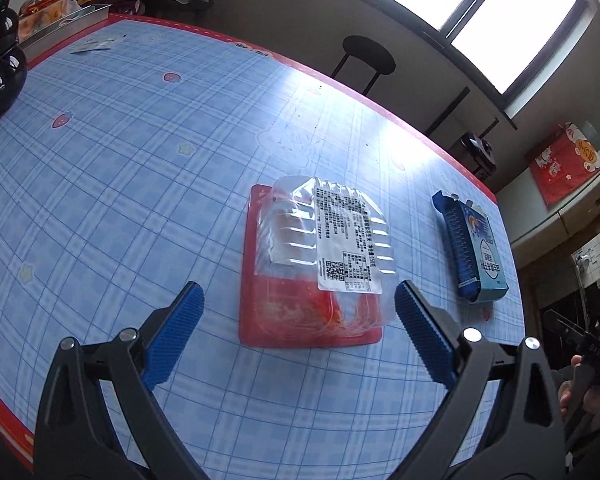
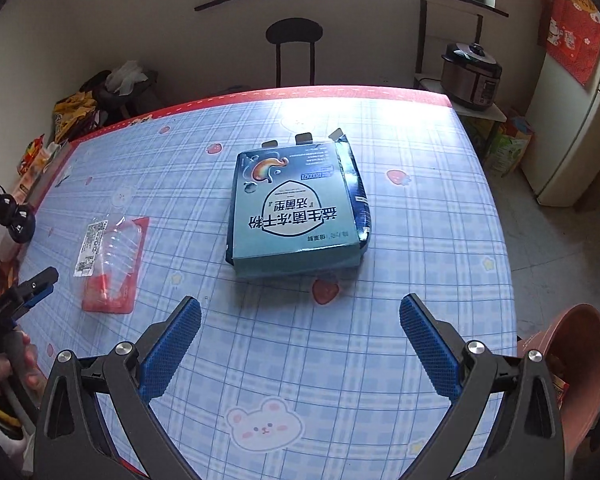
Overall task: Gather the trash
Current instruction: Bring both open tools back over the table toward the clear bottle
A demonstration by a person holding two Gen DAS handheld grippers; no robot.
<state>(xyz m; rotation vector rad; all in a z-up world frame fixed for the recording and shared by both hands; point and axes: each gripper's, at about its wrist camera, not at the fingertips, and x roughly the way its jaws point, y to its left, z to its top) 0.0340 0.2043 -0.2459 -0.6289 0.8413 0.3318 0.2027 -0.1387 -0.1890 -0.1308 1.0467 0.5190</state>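
Left gripper (image 1: 298, 294): jaws wide apart, empty, above the blue plaid table (image 1: 120, 184). Clear plastic tray (image 1: 320, 256) on its red card lies flat just ahead, nothing between. To its right, well apart, blue carton (image 2: 296, 208) lies flat. Right gripper (image 2: 300, 312): jaws wide, empty, short of carton. Brown tub (image 2: 580, 364) at table's right edge.

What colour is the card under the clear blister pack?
Red card, best seen in the left wrist view.

A blue plaid tablecloth (image 2: 340, 360) covers the table. A black stool (image 2: 295, 46) stands at the far edge, a pressure cooker (image 2: 471, 74) far right beside a white fridge (image 2: 572, 136).
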